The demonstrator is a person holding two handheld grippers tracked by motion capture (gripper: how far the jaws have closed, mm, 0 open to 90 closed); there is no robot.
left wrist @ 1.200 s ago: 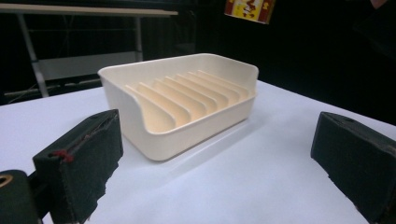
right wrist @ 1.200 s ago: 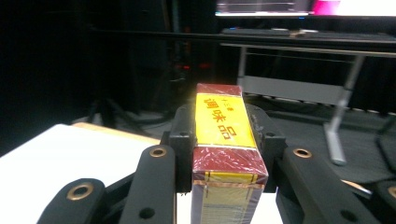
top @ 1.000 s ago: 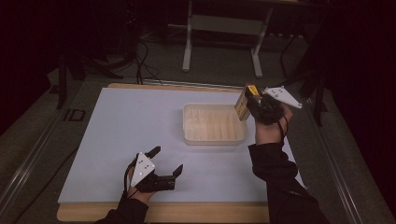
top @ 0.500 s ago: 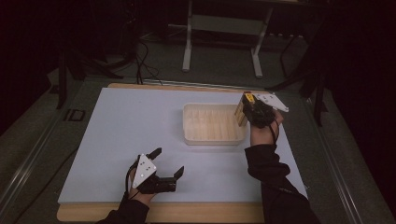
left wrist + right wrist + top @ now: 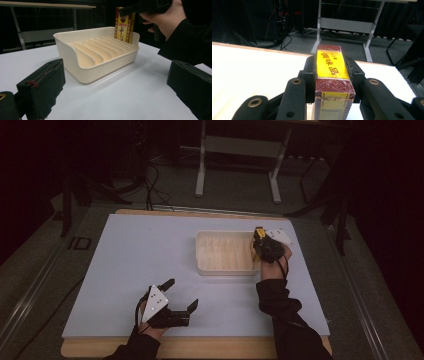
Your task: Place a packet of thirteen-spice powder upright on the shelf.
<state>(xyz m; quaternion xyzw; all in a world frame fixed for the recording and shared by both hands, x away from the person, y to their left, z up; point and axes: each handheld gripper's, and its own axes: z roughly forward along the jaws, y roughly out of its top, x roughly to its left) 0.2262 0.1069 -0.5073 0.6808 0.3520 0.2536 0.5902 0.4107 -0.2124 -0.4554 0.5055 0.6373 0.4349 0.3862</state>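
Note:
A cream plastic rack tray point(image 5: 226, 268) with several upright dividers stands on the white table, right of centre; its front wall point(image 5: 100, 70) faces the left gripper view. My right gripper point(image 5: 260, 241) is shut on a yellow and dark red box point(image 5: 332, 72) with red characters on top. The box point(image 5: 124, 25) stands upright over the tray's right end, its lower edge down among the dividers. My left gripper point(image 5: 182, 295) rests open near the front edge of the table, well left of the tray, its black pads point(image 5: 43, 85) wide apart with nothing between them.
A white sheet point(image 5: 125, 255) covers the wooden table, with bare room at the left and in front of the tray. Beyond the far edge stand a metal frame's legs point(image 5: 202, 165) and cables on the dark floor.
My right gripper has come down and slightly toward me with the box, from above the tray's right rim to the tray's right end. The left gripper has stayed put.

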